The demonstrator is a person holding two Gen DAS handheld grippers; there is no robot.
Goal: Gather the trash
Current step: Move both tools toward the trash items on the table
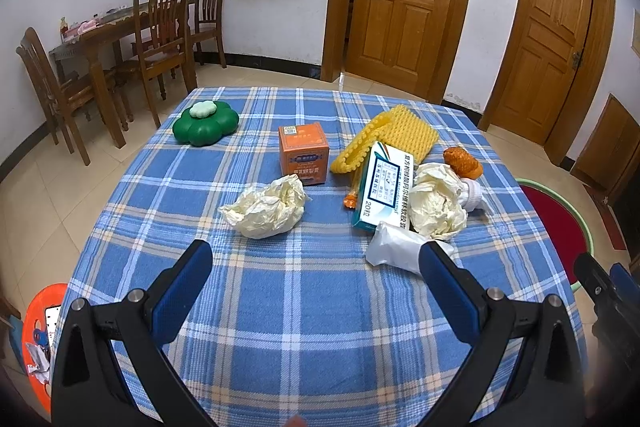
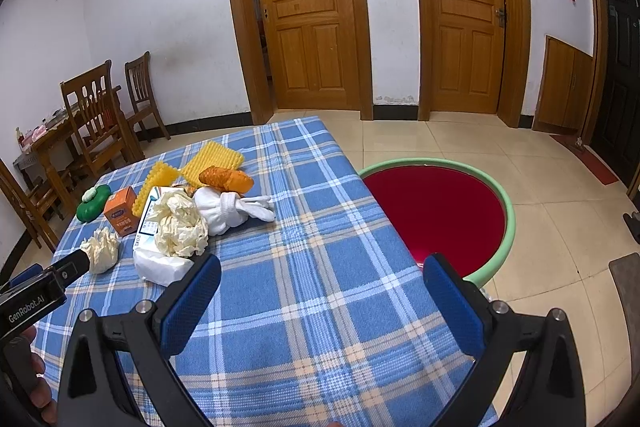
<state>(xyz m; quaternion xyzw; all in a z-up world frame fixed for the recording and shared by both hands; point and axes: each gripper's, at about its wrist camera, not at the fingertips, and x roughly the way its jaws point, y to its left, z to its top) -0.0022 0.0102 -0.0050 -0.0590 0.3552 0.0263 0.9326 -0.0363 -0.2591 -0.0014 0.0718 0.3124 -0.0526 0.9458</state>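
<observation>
Both grippers spread wide and empty above tabletop (image 1: 304, 307); trash not yet picked.

Left gripper (image 1: 316, 259) faces crumpled paper wad (image 1: 266, 207): suggest closing across its bulk. Right gripper (image 2: 322, 267) hovers beside red basin (image 2: 436, 211) on floor, which looks empty. Second wad (image 2: 180, 223) lies among boxes.

Tablecloth (image 1: 304, 307): blue plaid, white and peach lines. On it: cream crumpled paper (image 1: 266, 207), orange box (image 1: 304, 153), green flower-shaped case (image 1: 206, 127) (pale lid), yellow mesh (image 1: 404, 133).
</observation>
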